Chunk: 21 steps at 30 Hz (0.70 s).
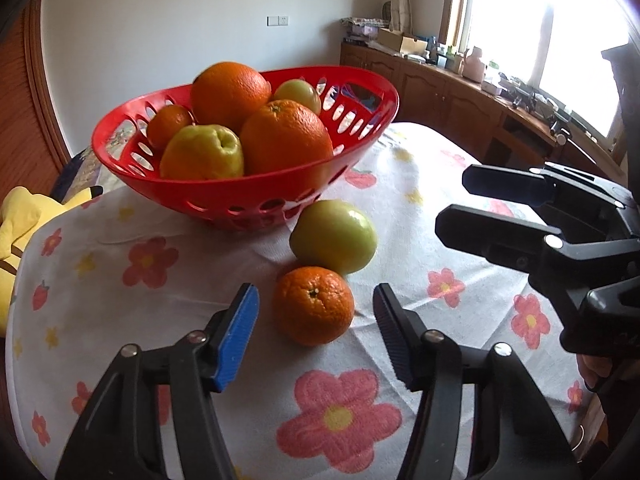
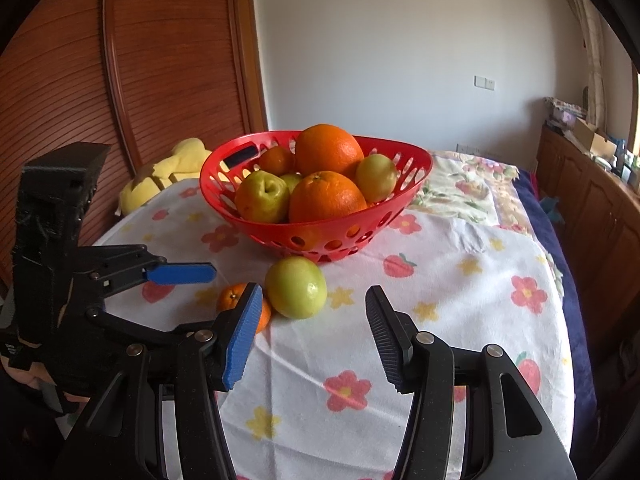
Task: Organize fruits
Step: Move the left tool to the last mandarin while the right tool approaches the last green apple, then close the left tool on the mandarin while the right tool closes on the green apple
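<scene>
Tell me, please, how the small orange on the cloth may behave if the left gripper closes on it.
The small orange looks round, so it would probably roll if nudged off-centre. Its skin seems firm, likely tolerating a gentle squeeze. The left gripper is open around it.

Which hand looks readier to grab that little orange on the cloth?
Left, likely: the left gripper is open with the orange lying right between its fingers; the right gripper faces the green apple.

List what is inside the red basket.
The red basket holds two big oranges, a small orange and yellow-green fruits, with another half hidden. Anything beneath them is covered.
</scene>
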Each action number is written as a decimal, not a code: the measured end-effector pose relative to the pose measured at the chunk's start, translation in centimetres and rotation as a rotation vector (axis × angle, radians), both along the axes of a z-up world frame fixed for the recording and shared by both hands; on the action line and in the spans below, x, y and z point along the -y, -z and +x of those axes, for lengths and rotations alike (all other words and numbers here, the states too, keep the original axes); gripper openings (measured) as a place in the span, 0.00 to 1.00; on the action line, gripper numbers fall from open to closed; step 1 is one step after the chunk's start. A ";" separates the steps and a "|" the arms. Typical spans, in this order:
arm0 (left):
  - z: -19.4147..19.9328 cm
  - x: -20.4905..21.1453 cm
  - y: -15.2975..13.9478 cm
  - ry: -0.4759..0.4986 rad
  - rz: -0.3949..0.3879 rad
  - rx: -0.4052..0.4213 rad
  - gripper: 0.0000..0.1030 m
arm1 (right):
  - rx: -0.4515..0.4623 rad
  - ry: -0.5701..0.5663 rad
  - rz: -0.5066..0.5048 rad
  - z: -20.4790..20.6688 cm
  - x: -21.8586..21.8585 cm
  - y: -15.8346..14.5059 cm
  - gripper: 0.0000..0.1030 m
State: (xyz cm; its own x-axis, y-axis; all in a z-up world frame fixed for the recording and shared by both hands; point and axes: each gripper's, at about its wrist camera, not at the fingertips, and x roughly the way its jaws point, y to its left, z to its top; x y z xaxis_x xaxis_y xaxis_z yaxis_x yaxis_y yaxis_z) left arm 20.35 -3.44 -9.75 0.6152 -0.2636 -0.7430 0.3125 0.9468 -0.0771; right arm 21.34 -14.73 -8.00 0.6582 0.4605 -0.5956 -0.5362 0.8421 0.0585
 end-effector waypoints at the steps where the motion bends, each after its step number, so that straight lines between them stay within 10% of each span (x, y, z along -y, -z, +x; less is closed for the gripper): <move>1: 0.1 0.1 0.2 0.001 0.002 -0.006 0.51 | -0.002 0.001 -0.001 0.1 0.0 0.1 0.53; 21: -3.3 -4.4 -0.2 -0.059 -0.002 0.046 0.42 | -0.083 -0.020 -0.044 3.0 -3.3 2.9 0.58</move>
